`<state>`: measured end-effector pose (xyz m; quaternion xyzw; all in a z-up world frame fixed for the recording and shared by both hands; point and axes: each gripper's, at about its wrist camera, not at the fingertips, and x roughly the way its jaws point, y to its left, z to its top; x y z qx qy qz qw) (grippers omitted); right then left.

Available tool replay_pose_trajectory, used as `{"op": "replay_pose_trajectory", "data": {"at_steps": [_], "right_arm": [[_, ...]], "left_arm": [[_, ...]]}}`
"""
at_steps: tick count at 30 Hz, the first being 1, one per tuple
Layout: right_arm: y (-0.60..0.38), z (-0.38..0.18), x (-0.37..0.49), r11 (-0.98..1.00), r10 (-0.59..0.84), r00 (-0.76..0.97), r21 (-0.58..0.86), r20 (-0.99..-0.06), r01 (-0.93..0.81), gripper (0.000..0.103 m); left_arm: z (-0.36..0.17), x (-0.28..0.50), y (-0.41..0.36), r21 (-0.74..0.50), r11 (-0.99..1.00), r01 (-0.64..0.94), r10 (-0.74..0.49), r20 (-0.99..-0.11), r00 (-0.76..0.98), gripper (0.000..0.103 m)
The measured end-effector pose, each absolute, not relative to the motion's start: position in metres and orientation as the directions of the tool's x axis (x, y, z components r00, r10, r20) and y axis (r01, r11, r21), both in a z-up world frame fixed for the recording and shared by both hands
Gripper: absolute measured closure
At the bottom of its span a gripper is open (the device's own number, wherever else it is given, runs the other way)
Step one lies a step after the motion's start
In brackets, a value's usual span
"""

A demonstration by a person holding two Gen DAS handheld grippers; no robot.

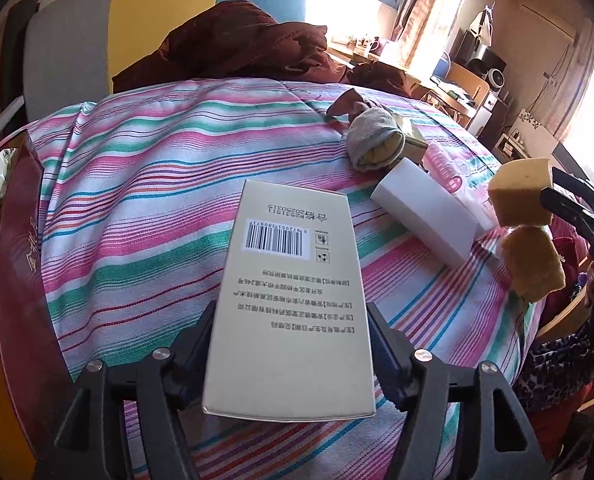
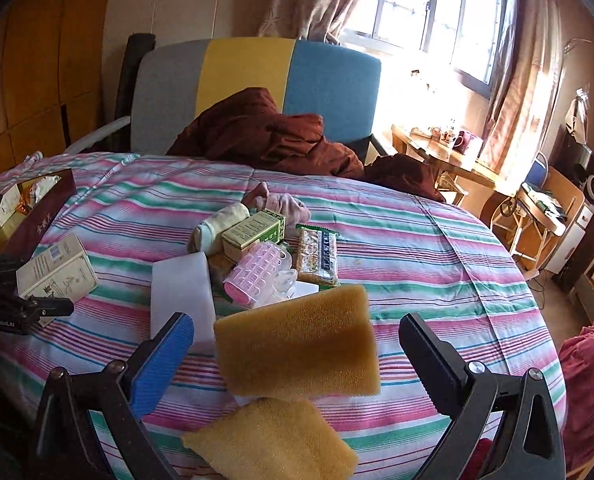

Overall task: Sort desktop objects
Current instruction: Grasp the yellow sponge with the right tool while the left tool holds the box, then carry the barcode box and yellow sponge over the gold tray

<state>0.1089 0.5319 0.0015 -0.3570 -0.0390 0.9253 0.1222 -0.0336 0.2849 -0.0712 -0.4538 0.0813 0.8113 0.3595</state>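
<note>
Holding a long cream cardboard box with a barcode point(image 1: 293, 280), the left claw point(image 1: 293, 344) is clenched on the box's two long sides near its back end. The box's long side points straight ahead, away from the claw. It hangs over the pink, green and white striped cloth point(image 1: 157, 200), to the left of the white foam block point(image 1: 429, 216) and a bit nearer to the person.

The right claw point(image 2: 297, 320) is released, with its jaws far apart. A brown-yellow square sponge point(image 2: 301, 360) sits in the gap between them. In the right wrist view it touches neither jaw. A second yellow sponge point(image 2: 269, 440) lies just below it, closer to the camera. Both sponges are to the right of the white foam block and on its near side. I cannot tell if the top sponge rests on something or is in the air.

Behind the white foam block is a small pile: a pink plastic roller point(image 2: 257, 276), a green and cream little box point(image 2: 253, 232) and a clear snack packet point(image 2: 317, 256).

A dark red open box point(image 2: 45, 216) with packets inside stands far to the left of the white foam block. The left claw is much nearer to it than the right claw. My guess is that the cream box goes there, so it would have to travel left, with its long side turned to fit inside. That could be tricky, as the dark red open box already looks rather full.
</note>
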Motion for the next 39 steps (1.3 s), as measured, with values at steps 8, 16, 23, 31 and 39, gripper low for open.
{"op": "replay_pose_trajectory", "data": {"at_steps": [8, 16, 23, 31, 39], "right_arm": [[0.529, 0.0, 0.104, -0.956, 0.294, -0.71, -0.196, -0.64, -0.219, 0.029], [0.523, 0.026, 0.109, -0.953, 0.296, -0.79, -0.105, -0.537, -0.286, 0.031], [0.484, 0.037, 0.095, -0.978, 0.164, -0.873, 0.039, -0.459, -0.204, 0.031], [0.417, 0.034, 0.05, -0.982, -0.07, -0.905, 0.189, -0.42, -0.011, 0.031], [0.323, 0.033, 0.007, -0.956, -0.28, -0.869, 0.206, -0.408, 0.211, 0.031]], "left_arm": [[-0.071, -0.028, 0.287, -0.123, -0.76, -0.639, 0.463, -0.791, -0.399, 0.045], [-0.065, -0.03, 0.277, -0.155, -0.76, -0.631, 0.49, -0.775, -0.4, 0.051], [-0.04, -0.016, 0.261, -0.178, -0.742, -0.647, 0.54, -0.731, -0.418, 0.05], [-0.004, -0.009, 0.196, -0.215, -0.784, -0.582, 0.551, -0.672, -0.494, 0.05], [0.005, -0.032, 0.09, -0.2, -0.906, -0.373, 0.403, -0.675, -0.618, 0.05]]}}
